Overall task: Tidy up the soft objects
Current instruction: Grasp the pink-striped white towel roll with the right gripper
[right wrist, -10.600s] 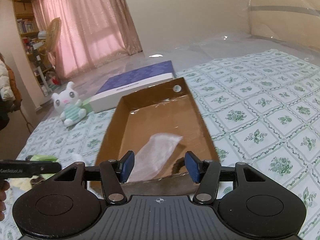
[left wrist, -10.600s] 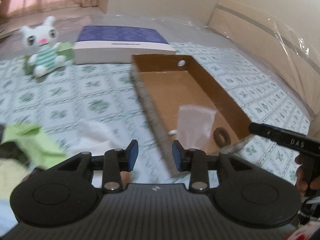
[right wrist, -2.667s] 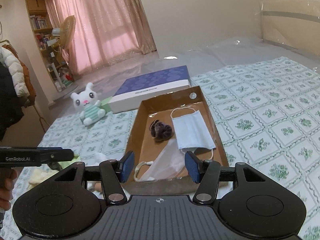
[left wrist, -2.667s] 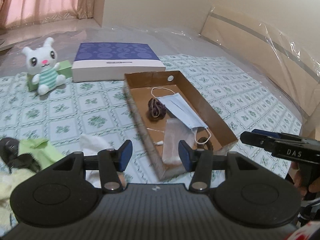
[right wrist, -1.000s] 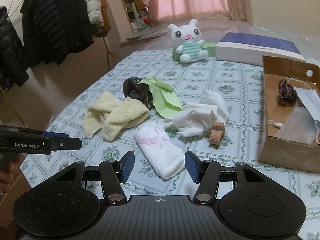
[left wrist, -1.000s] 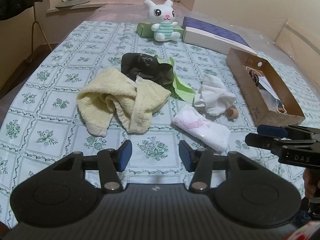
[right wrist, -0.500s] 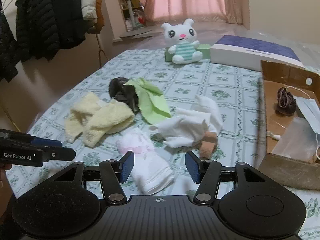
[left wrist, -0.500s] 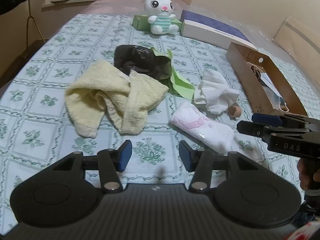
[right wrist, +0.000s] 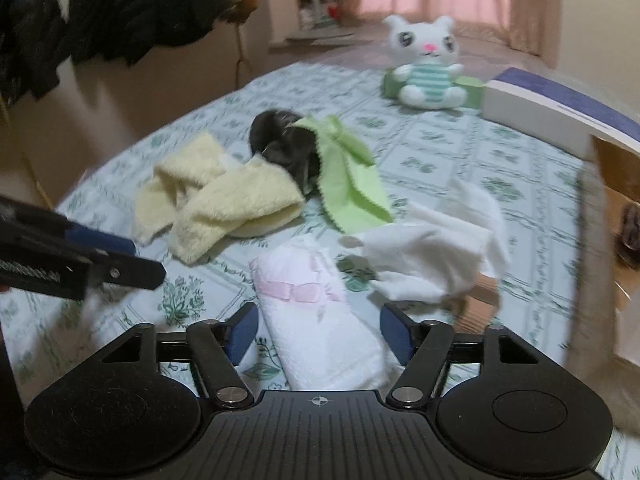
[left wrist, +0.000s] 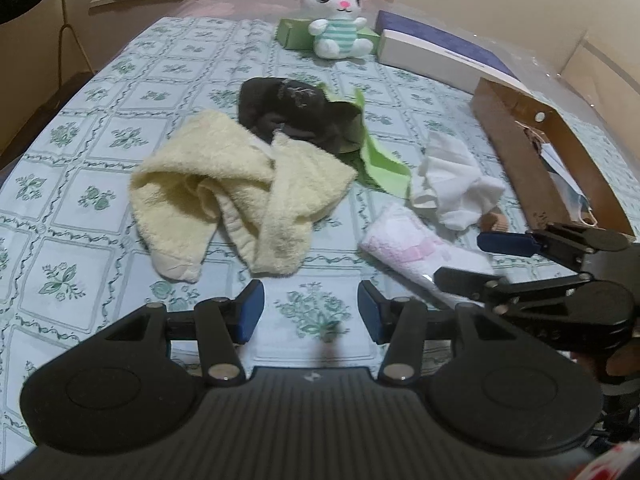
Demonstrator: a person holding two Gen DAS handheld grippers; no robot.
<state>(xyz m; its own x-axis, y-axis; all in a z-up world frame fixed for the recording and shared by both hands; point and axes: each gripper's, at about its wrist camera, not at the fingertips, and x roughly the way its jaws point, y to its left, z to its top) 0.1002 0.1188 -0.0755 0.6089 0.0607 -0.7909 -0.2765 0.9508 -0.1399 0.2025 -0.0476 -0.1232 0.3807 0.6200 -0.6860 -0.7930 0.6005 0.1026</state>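
A: Right wrist view, nearest: right gripper [right wrist: 318, 330] jaws just opening, now wide either side of folded white towel [right wrist: 320, 328] on bedsheet [right wrist: 440, 160], pads clear of it.

B: Left wrist view: left gripper [left wrist: 310, 312] half open over bare sheet, empty. Beyond: yellow towel [left wrist: 240, 196], black cloth [left wrist: 296, 114], green cloth [left wrist: 380, 164].

A: Farthest, left view only: full length of cardboard box [left wrist: 516, 148].

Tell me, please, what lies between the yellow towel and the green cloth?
A black cloth lies between the yellow towel and the green cloth, touching both, in both wrist views.
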